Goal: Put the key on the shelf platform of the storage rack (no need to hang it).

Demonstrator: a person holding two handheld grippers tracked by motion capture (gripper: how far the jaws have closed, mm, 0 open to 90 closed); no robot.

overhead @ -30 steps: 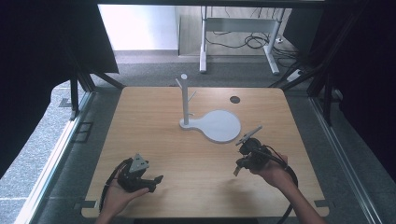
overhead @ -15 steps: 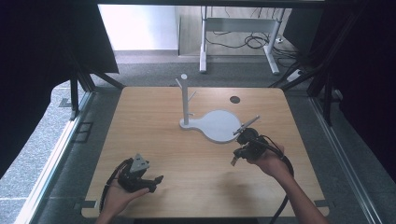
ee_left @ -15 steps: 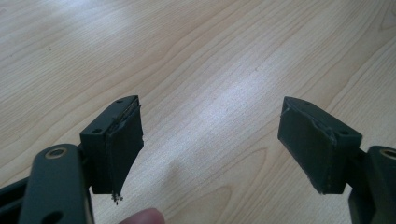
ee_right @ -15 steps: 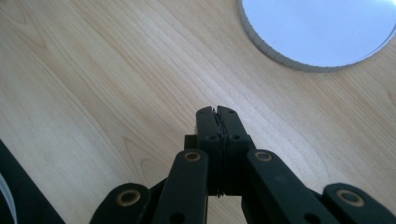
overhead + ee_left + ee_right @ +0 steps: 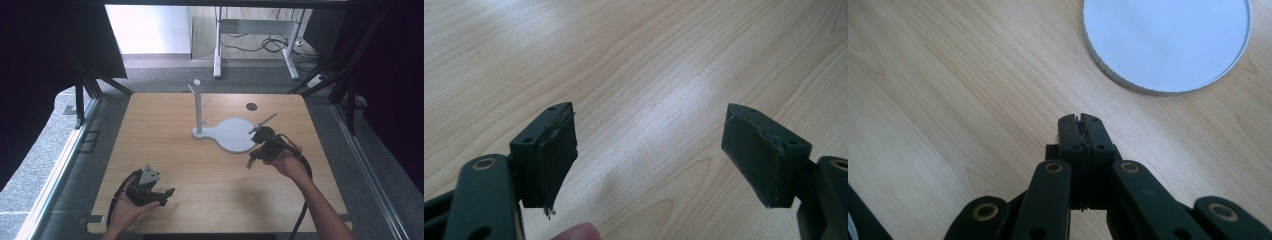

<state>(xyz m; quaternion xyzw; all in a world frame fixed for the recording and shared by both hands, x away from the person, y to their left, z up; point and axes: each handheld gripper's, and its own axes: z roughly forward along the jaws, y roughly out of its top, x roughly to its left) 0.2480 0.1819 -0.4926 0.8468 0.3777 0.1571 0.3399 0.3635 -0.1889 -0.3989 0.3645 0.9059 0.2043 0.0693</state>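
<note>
scene: a wooden table (image 5: 165, 150) was seen from above, with one white stand (image 5: 222, 131) on it and two hand-held grippers over it.
stand location: the stand was placed near the table's middle, toward the far half; its round flat base plate (image 5: 1168, 42) lay flat on the wood, and an upright post (image 5: 198, 105) with short side pegs rose from the plate's narrow end.
right gripper: the right gripper (image 5: 1081, 122) was held just beside the round base plate, at its near right rim, angled down toward the wood; its jaws were pressed together with nothing between them.
left gripper: the left gripper (image 5: 649, 150) was held low over bare wood at the near left, well apart from the stand; its jaws were spread wide and nothing was held.
contact: no touch between the right gripper and the plate could be made out; a strip of wood was visible between them in the right gripper view.
handling (judged): the stand was taken for rigid, light plastic, smooth and likely slippery on the flat plate; top-heavy tipping was judged possible if pushed at the post.
grip point (judged): the post, low near its foot, was judged the best hold; the plate's thin rim was judged the poorer hold, since it lay flush on the table.
step (judged): an approach to the stand with closed jaws, perhaps for a nudge.
</note>
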